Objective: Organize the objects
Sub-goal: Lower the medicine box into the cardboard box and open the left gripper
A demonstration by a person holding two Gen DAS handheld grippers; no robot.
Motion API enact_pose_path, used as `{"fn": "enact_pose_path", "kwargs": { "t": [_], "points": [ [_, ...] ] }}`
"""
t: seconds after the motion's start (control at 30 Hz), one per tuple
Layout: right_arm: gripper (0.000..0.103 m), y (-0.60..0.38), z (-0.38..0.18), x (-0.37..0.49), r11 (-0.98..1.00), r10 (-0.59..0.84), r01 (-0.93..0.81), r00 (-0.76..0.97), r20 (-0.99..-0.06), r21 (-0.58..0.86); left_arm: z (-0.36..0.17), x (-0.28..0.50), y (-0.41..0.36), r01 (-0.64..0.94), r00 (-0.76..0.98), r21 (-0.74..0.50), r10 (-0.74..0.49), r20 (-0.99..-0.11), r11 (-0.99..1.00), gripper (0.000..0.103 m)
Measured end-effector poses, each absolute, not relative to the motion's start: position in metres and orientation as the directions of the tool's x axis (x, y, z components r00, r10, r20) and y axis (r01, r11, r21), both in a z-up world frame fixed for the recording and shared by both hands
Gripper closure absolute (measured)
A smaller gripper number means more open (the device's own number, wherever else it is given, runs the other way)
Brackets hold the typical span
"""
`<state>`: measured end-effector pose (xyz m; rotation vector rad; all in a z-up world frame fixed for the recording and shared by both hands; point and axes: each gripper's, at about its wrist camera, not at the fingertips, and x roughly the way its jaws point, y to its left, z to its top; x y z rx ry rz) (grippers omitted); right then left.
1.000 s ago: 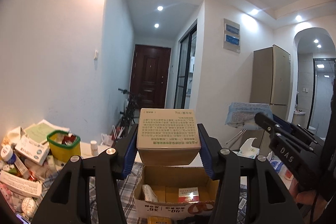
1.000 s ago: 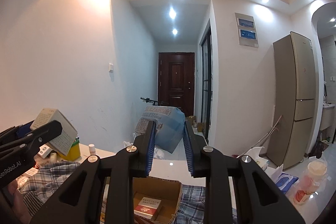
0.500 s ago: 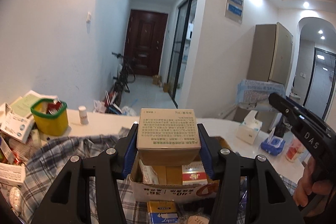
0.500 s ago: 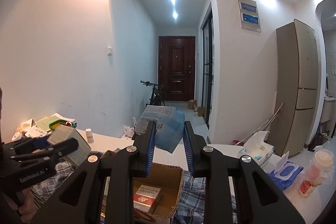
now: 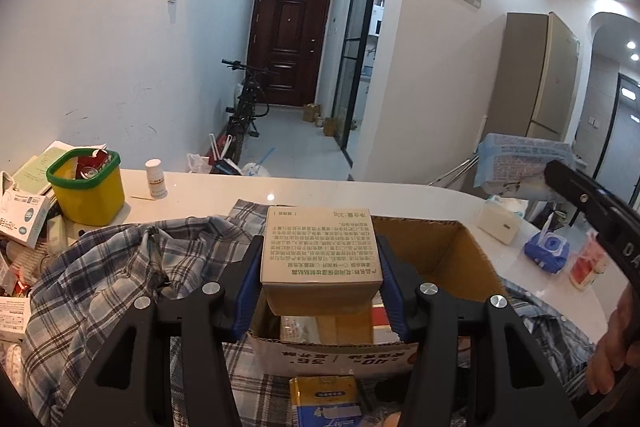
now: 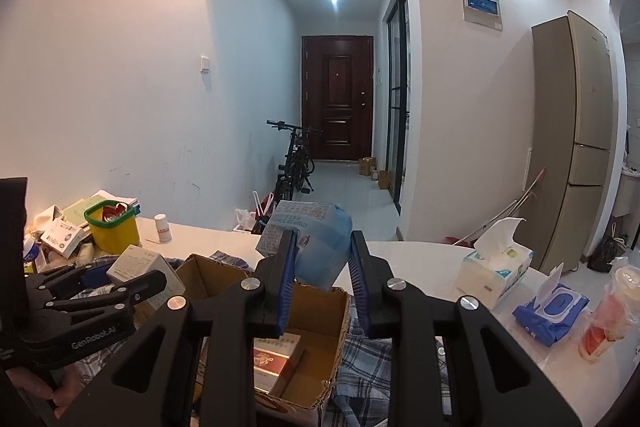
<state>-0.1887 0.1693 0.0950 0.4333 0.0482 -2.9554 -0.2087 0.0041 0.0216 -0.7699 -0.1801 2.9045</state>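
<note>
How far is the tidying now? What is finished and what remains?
Done: a red box and other packs already lie in the carton. In hand: the left gripper holds a tan box over it; the right gripper holds a blue pack. Left: the clutter by the yellow bin.

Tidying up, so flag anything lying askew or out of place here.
A plaid shirt lies crumpled across the table under the cardboard box. Boxes and papers are heaped untidily at the left end beside the yellow bin. No spill or damage shows.
</note>
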Motion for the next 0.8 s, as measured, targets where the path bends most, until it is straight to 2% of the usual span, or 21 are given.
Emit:
{"fn": "enact_pose_path", "kwargs": {
  "t": [0.2,0.57,0.6,0.63,0.67,0.7,0.8],
  "points": [
    [0.078,0.158,0.091,-0.191,-0.983,-0.165,0.181,-0.938,-0.305,-0.024,0.01,-0.217,0.007,-0.081,-0.844,-0.137,0.141,-0.517,-0.987,0.048],
    [0.078,0.159,0.089,-0.194,-0.985,-0.156,0.17,-0.938,-0.309,-0.019,0.015,-0.214,0.007,-0.091,-0.85,-0.151,0.156,-0.503,-0.984,0.048],
    [0.078,0.159,0.089,-0.194,-0.985,-0.156,0.171,-0.938,-0.309,-0.022,0.015,-0.214,0.007,-0.09,-0.849,-0.152,0.155,-0.505,-0.984,0.043],
    [0.078,0.159,0.089,-0.194,-0.985,-0.154,0.17,-0.939,-0.309,-0.024,0.014,-0.214,0.006,-0.082,-0.849,-0.155,0.15,-0.506,-0.985,0.03],
    [0.078,0.16,0.088,-0.194,-0.985,-0.154,0.169,-0.939,-0.309,-0.022,0.014,-0.213,0.005,-0.075,-0.853,-0.159,0.146,-0.502,-0.984,0.024],
    [0.078,0.161,0.088,-0.194,-0.985,-0.157,0.171,-0.938,-0.31,-0.019,0.015,-0.21,0.003,-0.066,-0.86,-0.167,0.141,-0.49,-0.984,0.02],
    [0.078,0.163,0.088,-0.194,-0.984,-0.165,0.175,-0.935,-0.314,-0.005,0.022,-0.202,-0.001,-0.068,-0.879,-0.179,0.143,-0.455,-0.982,0.018]
  ]
}}
